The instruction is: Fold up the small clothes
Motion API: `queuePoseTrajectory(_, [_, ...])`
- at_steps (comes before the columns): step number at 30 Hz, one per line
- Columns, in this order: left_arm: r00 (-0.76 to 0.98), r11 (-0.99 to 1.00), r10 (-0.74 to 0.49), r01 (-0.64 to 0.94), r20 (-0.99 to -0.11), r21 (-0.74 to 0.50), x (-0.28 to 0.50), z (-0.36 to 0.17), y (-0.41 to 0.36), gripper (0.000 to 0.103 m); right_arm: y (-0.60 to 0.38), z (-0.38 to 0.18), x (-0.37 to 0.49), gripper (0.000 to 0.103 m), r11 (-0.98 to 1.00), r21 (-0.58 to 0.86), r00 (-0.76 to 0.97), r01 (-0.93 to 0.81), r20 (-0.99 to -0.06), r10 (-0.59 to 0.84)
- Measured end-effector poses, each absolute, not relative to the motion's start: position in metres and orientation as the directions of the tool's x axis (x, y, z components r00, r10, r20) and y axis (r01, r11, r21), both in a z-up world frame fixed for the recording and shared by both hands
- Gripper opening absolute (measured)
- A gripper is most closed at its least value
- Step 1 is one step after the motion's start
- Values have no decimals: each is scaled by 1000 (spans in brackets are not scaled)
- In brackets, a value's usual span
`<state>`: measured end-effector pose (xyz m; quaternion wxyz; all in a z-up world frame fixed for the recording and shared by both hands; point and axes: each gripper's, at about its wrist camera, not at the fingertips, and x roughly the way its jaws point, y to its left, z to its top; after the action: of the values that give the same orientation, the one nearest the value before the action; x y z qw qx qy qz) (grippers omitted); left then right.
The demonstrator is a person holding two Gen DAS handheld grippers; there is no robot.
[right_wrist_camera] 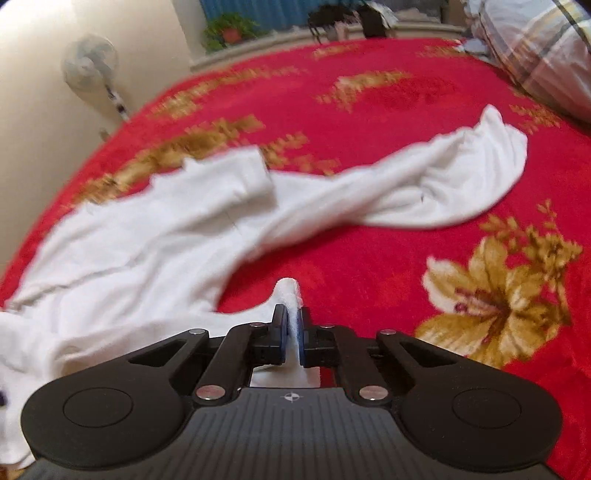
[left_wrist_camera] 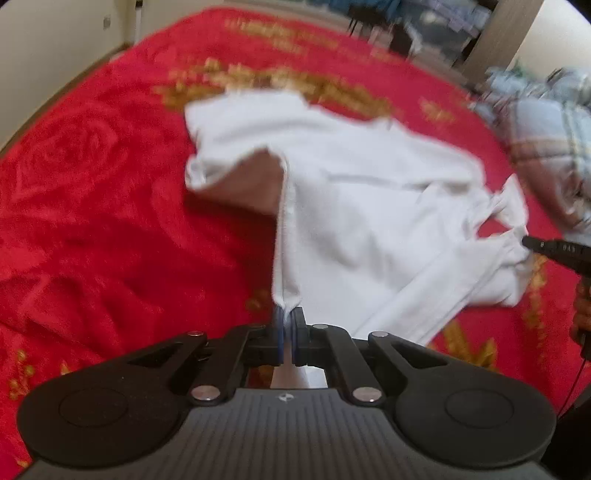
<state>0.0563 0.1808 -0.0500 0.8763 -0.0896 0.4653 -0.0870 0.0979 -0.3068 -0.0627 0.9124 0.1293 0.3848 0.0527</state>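
A small white garment [left_wrist_camera: 362, 192] lies spread and partly lifted over a red flowered blanket [left_wrist_camera: 92, 192]. My left gripper [left_wrist_camera: 288, 317] is shut on a hem edge of it, which rises taut from the jaws. My right gripper [right_wrist_camera: 293, 317] is shut on another pinched edge of the same white garment [right_wrist_camera: 147, 236]; a long sleeve [right_wrist_camera: 443, 184] trails to the far right. The right gripper's tip also shows in the left wrist view [left_wrist_camera: 554, 249], at the garment's bunched right end. Both views are motion-blurred.
A plaid pillow or quilt [left_wrist_camera: 550, 133] lies at the blanket's right edge, and also shows in the right wrist view [right_wrist_camera: 543, 48]. A standing fan [right_wrist_camera: 92, 62] and a potted plant [right_wrist_camera: 229, 31] stand beyond the bed. The red blanket [right_wrist_camera: 406, 258] stretches around the garment.
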Motion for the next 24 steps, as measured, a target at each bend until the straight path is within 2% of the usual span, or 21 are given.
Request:
queuePoseTrajectory(7, [639, 936, -342, 164, -689, -313, -8, -9, 210, 3, -334, 10, 18, 4, 919, 372, 764, -130, -553, 332])
queuePoseTrajectory(10, [610, 942, -332, 174, -719, -287, -33, -12, 223, 3, -344, 33, -36, 4, 894, 393, 755, -215, -513, 407])
queuePoseTrajectory(12, [552, 960, -281, 145, -785, -241, -39, -26, 231, 3, -347, 33, -64, 4, 883, 387, 711, -267, -539, 451])
queuePoseTrajectory(14, [509, 972, -233, 104, -829, -209, -38, -38, 240, 3, -345, 23, -80, 4, 888, 355, 638, -292, -619, 457])
queuePoseTrajectory(16, [491, 965, -256, 74, -833, -253, -32, -43, 252, 4, -340, 13, -85, 4, 901, 303, 591, -309, -681, 432])
queuePoseTrajectory(17, [494, 958, -270, 54, -826, -281, -28, -42, 256, 7, -337, 11, -82, 4, 914, 257, 592, -313, -700, 399])
queuePoseTrajectory(20, [512, 949, -279, 18, -813, -314, -15, -38, 259, 14, -330, 12, -58, 7, 944, 170, 655, -282, -685, 319])
queuePoseTrajectory(24, [532, 954, -262, 15, -805, -300, 9, -33, 246, 14, -328, 4, -1, 11, 945, 258, 681, -199, -657, 323])
